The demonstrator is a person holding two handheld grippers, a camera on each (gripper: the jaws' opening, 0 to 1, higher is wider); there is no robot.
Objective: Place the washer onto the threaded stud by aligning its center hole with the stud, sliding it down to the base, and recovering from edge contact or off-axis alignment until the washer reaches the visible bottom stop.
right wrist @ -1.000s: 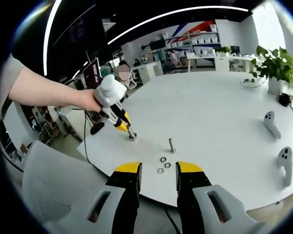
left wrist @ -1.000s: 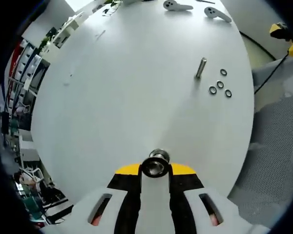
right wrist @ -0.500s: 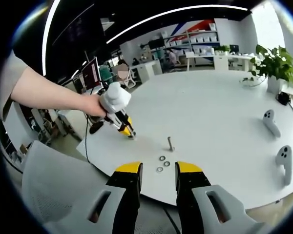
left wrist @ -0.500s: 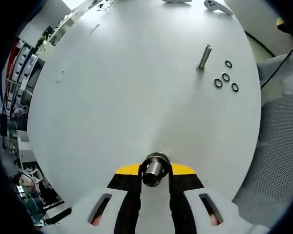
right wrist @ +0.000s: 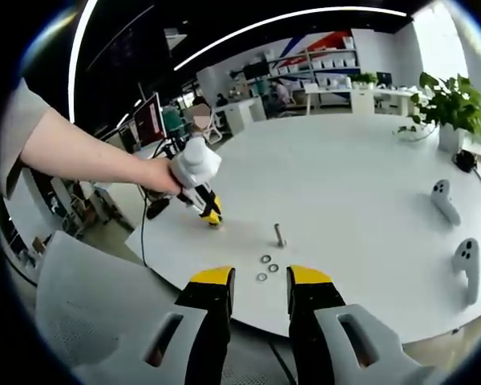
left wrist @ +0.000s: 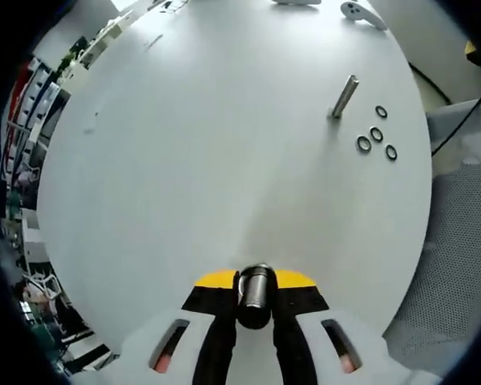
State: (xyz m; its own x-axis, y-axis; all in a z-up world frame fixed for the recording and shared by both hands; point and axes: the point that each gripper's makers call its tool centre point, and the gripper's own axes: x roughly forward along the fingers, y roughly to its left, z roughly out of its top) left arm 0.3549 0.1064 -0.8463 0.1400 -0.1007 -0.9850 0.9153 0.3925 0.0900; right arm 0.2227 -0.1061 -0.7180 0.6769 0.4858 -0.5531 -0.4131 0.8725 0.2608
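White round worktop (left wrist: 184,144) in an open office. We are seeing the left hand-held gripper (left wrist: 256,282), pinching a metal cylinder (left wrist: 256,295), tipping it flatter than before. Stud (left wrist: 343,97) stands upright, three washers (left wrist: 376,135) just beside it, untouched. Right hand-held gripper (right wrist: 260,281) spread, empty.

Three washers (left wrist: 376,134), one stud (left wrist: 342,97), two controllers (right wrist: 455,237).

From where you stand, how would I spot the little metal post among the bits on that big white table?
Start at the round white table and find its near edge, where three small dark metal washers lie in a cluster. Just beyond them stands the thin grey threaded stud. It is the one upright piece; the rings lie flat.
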